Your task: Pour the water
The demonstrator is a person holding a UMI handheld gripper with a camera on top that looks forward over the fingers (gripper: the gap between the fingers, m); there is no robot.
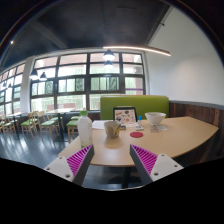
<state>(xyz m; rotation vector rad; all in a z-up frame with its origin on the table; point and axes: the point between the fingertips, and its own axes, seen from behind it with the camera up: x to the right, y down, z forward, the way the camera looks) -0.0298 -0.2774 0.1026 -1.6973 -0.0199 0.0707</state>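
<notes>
A round wooden table (175,134) stands ahead of me. On it a white jug or bottle (85,131) stands just beyond my left finger. A small cup (111,128) stands to its right, beyond the gap between my fingers. A red coaster (137,133) lies further right, and a white bowl (155,119) stands beyond it. My gripper (112,162) is open and empty, its magenta pads (79,159) wide apart, held in front of the table's near edge.
A green bench with a high back (132,104) runs behind the table, with a framed sign (124,114) on the table before it. Large windows (70,88) fill the far wall. Chairs and tables (30,124) stand at the left. A dark floor (30,148) lies below.
</notes>
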